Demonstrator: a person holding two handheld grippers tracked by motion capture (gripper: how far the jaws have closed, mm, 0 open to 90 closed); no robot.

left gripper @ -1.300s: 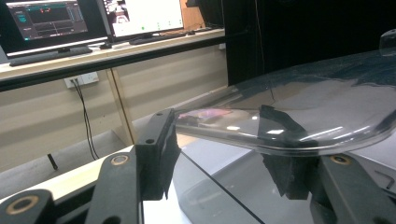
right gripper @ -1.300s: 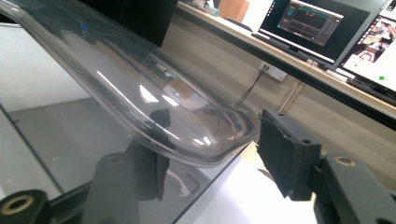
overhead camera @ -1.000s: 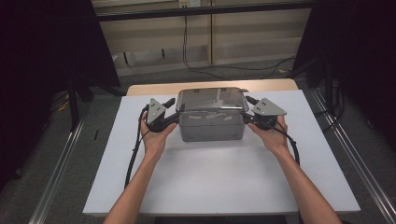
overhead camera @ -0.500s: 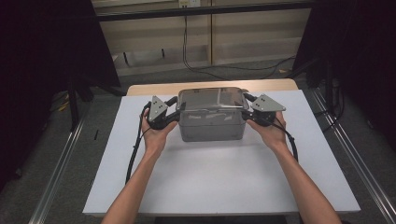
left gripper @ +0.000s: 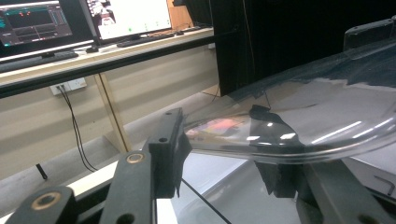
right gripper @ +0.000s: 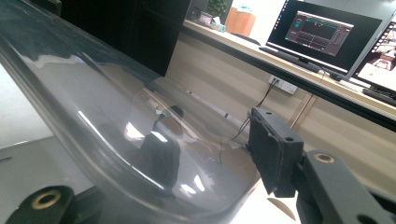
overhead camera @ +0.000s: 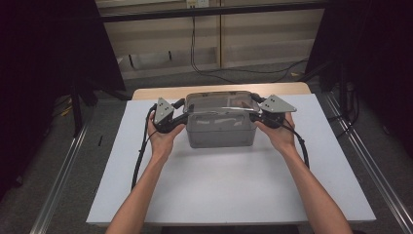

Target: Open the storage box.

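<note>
At the surface's [overhead camera: 229, 190] twelve o'clock edge sits the clear lidded box [overhead camera: 220, 126], its lid rim between each gripper's narrowed jaws: left gripper [overhead camera: 181, 117] at nine o'clock, right gripper [overhead camera: 254, 116] at three, the right's jaws having just been closing.

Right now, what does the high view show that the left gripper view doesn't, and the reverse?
High view: the white table, the whole clear box, and the left hand and right hand at its ends. Left gripper view: lit monitors on a desk behind, and the left claw astride the clear lid at its corner; whether its pads press is unclear. Both: that lid and claw.
</note>
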